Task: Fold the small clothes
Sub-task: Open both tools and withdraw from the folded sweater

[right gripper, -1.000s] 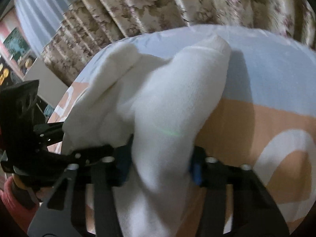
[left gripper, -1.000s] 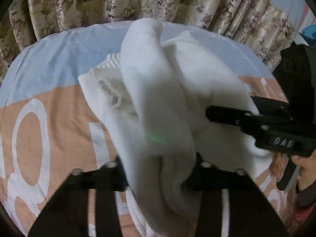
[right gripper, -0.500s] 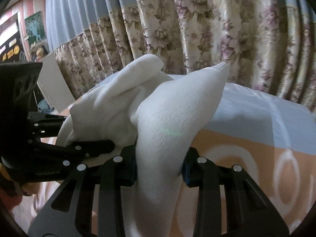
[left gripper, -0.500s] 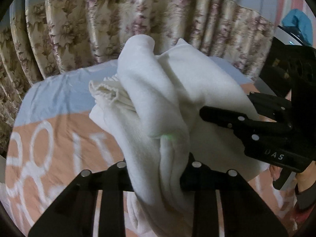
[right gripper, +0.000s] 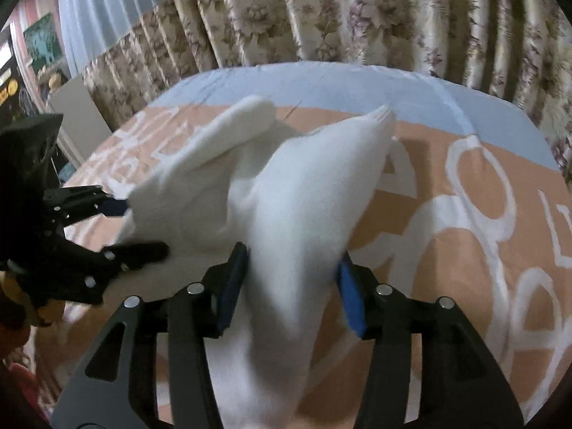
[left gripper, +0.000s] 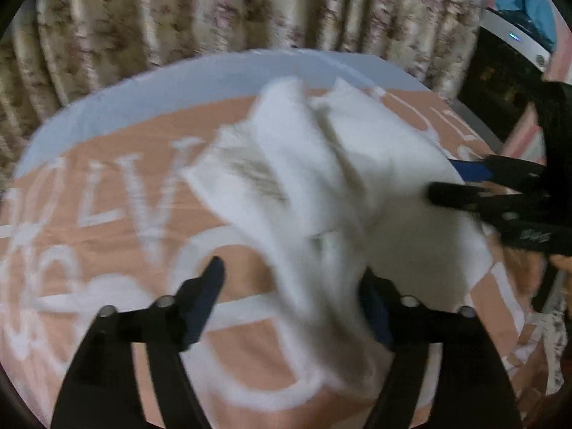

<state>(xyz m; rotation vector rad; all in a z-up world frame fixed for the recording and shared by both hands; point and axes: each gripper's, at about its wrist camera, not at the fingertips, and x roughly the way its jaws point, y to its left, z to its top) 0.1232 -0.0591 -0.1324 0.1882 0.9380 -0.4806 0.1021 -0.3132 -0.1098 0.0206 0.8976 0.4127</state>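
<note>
White garment (right gripper: 293, 207) lies bunched on the peach bedspread (right gripper: 464, 257), floral curtains (right gripper: 357, 18) at twelve o'clock. My left gripper (left gripper: 289, 304) stands wide, cloth draped against only its three o'clock finger. My right gripper (right gripper: 291, 279) has its jaws apart, cloth between them; whether it grips, I cannot tell. Folding looks barely started: no flat, neat fold yet.

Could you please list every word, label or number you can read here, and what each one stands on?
"LV": large white letters on the bedspread; the rest of its print is blurred or cut off.
White label on the right gripper: too blurred to read.
Posters on the wall in the right view: too small to read.
</note>
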